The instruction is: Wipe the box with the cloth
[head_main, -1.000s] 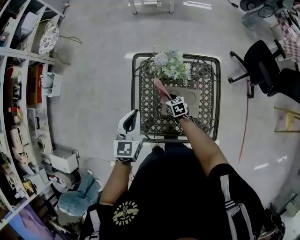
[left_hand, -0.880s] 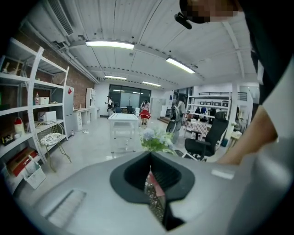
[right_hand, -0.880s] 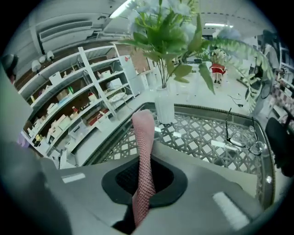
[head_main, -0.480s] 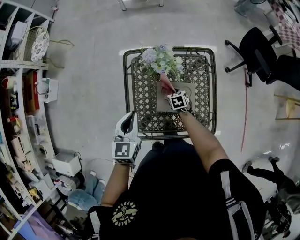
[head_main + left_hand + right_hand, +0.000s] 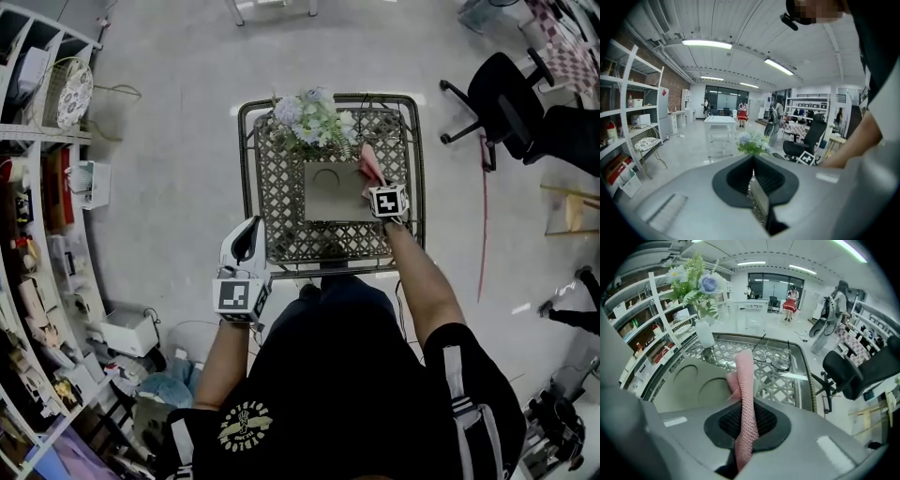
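A flat grey-beige box (image 5: 333, 191) with round dents in its top lies on a lattice-topped table (image 5: 281, 225). My right gripper (image 5: 377, 183) is shut on a pink cloth (image 5: 369, 164), which hangs over the box's right edge. In the right gripper view the cloth (image 5: 744, 399) runs up between the jaws, with the box (image 5: 701, 383) to the left. My left gripper (image 5: 246, 246) is held off the table's near left corner. Its jaws stand closed with nothing between them (image 5: 757, 197).
A vase of flowers (image 5: 309, 120) stands at the table's far edge, just behind the box. Shelves (image 5: 42, 187) packed with goods line the left side. A black office chair (image 5: 497, 103) stands at the right. Grey floor surrounds the table.
My right gripper has carried the pink cloth from the box's far left corner across to its right edge. The left gripper has hardly moved.
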Motion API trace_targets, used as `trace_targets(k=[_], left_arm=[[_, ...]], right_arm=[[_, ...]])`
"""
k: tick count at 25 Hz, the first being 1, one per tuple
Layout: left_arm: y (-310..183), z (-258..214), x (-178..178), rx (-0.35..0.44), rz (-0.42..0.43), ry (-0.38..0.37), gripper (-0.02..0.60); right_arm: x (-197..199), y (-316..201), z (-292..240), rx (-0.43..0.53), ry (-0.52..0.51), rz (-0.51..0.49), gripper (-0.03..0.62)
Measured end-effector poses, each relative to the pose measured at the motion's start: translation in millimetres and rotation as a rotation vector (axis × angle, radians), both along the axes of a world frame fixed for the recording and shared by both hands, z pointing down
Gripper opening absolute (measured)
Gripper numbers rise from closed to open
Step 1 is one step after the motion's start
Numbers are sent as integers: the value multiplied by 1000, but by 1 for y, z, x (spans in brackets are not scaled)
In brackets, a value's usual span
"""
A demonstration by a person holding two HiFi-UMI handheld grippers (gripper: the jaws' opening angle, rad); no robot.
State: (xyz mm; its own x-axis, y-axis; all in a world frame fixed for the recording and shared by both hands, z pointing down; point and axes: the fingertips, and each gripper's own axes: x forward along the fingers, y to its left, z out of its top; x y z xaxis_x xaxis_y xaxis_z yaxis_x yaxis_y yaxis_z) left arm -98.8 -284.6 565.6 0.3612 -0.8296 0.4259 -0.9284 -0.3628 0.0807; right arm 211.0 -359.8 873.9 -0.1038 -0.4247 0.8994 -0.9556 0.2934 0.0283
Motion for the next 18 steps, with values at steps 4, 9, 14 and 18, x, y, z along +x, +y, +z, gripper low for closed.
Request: trace_targets(k=[4,9,14,18], left_arm=[[7,-4,1,-7,-2,-7,0],[17,-17,-13,7,-20,11,0],[28,-27,-23,31,-40,18,0],[40,-32,-37,28,-50,7,0]], right_arm=[[27,3,-2,-7,38,25,17],[-14,15,-31,31,-57,29,17],[-110,49,-46,-2,-233,-64,17],[-186,66,-46,-58,-359,-107,17]])
